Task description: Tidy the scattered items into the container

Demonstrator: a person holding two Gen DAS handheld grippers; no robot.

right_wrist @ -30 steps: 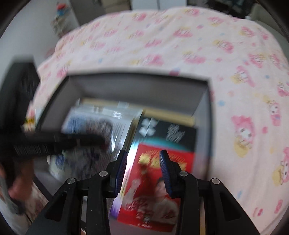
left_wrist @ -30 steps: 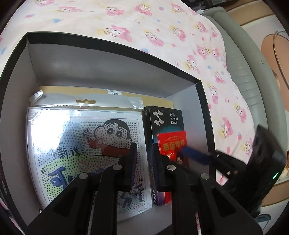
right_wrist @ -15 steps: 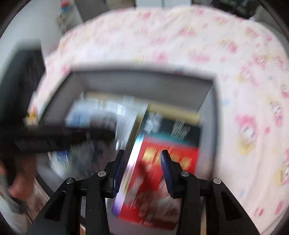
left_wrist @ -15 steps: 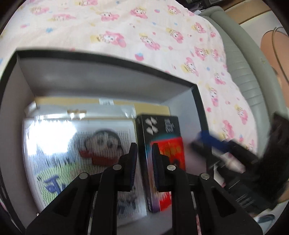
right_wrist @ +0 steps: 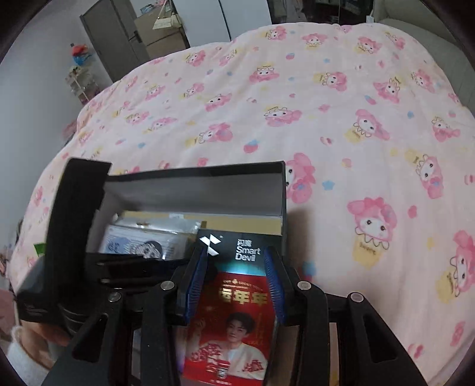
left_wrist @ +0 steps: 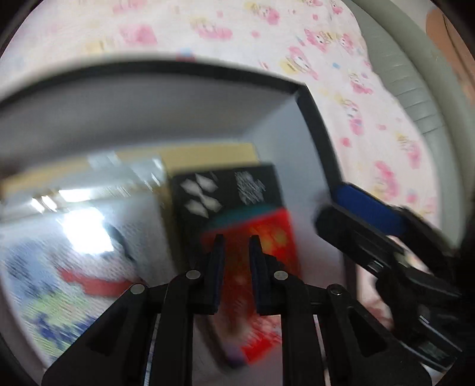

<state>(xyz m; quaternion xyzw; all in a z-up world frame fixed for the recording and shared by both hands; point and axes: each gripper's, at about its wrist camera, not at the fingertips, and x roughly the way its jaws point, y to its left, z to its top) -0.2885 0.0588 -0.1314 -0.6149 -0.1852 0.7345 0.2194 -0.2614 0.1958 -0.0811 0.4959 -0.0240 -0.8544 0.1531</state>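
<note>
Smart Devil box [right_wrist: 234, 308] lengthwise in right claw [right_wrist: 236, 285], logo end toward container [right_wrist: 193, 190]

Pink cartoon-print bedspread [right_wrist: 297, 98]; grey door [right_wrist: 112, 38], perhaps a wardrobe [right_wrist: 219, 20], behind.

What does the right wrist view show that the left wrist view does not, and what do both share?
Only the right wrist view: the right tongs astride the Smart Devil box, and a grey door behind the bed. Only the left wrist view: the left tongs nearly closed and empty, and a grey padded bed edge. Both: the black container, the cartoon packet and the pink bedspread.
</note>
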